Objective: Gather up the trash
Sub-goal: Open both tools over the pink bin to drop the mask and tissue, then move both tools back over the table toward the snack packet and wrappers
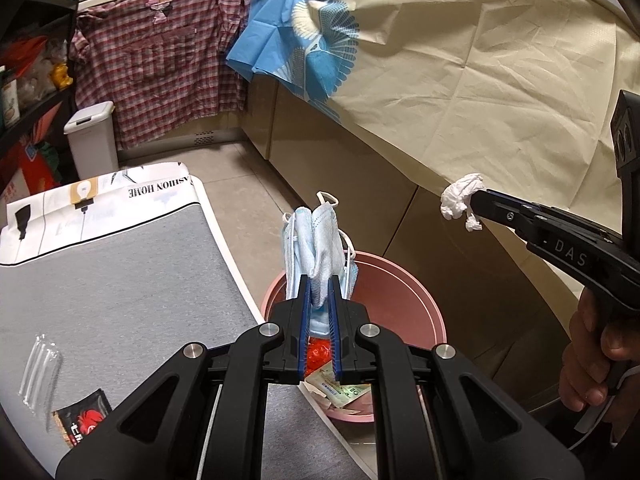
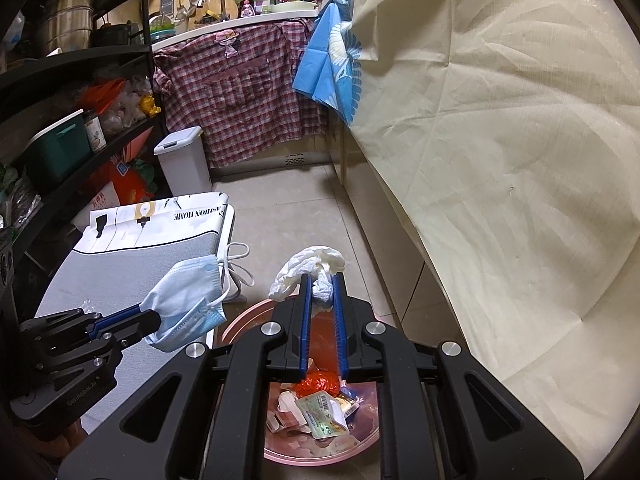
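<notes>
My left gripper [image 1: 319,280] is shut on a light blue face mask [image 1: 316,244] and holds it above the pink bin [image 1: 400,280] on the floor. It also shows in the right wrist view [image 2: 154,320] with the mask [image 2: 188,296]. My right gripper [image 2: 321,280] is shut on a crumpled white tissue [image 2: 308,268] above the same pink bin [image 2: 360,440], which holds wrappers and red scraps. In the left wrist view the right gripper [image 1: 478,202] holds the tissue [image 1: 460,198] at the right.
A grey-topped table [image 1: 120,280] at the left bears a clear plastic wrapper [image 1: 38,372] and a dark red snack packet [image 1: 82,420]. A cream cloth [image 1: 480,80] hangs at the right. A white lidded bin [image 1: 92,140] stands by the checked shirt. Black shelves [image 2: 60,120] stand at the left.
</notes>
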The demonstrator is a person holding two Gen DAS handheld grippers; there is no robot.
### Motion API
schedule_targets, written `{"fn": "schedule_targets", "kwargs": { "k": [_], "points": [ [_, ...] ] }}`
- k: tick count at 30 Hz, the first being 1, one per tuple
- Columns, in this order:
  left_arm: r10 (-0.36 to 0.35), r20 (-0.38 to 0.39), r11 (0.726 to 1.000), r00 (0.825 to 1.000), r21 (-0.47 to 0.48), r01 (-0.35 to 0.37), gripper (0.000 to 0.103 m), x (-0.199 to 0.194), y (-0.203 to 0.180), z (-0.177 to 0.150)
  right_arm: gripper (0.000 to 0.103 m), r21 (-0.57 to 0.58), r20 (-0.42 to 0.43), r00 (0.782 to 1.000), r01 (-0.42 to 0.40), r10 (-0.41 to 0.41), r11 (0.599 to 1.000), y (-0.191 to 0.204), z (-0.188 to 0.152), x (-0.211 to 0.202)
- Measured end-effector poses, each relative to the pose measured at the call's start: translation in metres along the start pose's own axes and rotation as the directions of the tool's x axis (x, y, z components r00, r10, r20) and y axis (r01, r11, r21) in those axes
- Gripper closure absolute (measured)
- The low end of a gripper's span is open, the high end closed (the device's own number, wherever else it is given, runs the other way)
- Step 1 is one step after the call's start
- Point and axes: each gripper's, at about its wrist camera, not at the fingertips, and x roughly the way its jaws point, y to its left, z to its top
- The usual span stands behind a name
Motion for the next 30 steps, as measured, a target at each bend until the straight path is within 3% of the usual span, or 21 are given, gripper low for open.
{"fn": "schedule_targets", "kwargs": {
  "k": [5,6,7,8,20,30],
  "points": [
    [-0.012,-0.019,1.0,1.0,0.008,0.012,0.093,0.005,-0.004,-0.001,0.086,0.0,-0.013,1.0,0.003,-0.003,1.0,0.0,-0.001,0.003],
    [-0.014,-0.03,1.0,0.999,0.01,0.015,0.09,0.008,-0.005,-0.001,0.072,-0.001,-0.02,1.0,0.005,-0.005,1.0,0.001,-0.001,0.005],
    [-0.013,-0.037,1.0,0.999,0.011,0.014,0.084,0.009,-0.005,-0.002,0.052,-0.001,-0.025,1.0,0.017,-0.017,1.0,0.001,-0.001,0.007],
    [-0.011,-0.039,1.0,0.999,0.011,0.011,0.081,0.009,-0.005,-0.003,0.047,0.003,-0.022,0.999,0.029,-0.029,1.0,0.0,-0.002,0.007],
    [0.009,-0.008,1.0,1.0,-0.014,-0.009,0.077,-0.012,0.016,-0.007,0.046,0.011,-0.002,1.0,0.012,-0.012,1.0,0.002,-0.003,0.003],
    [0.059,0.023,0.997,0.998,-0.042,-0.058,0.077,-0.047,0.05,-0.012,0.046,-0.074,0.029,0.997,-0.069,0.071,0.995,0.038,-0.011,-0.011]
  ]
}}
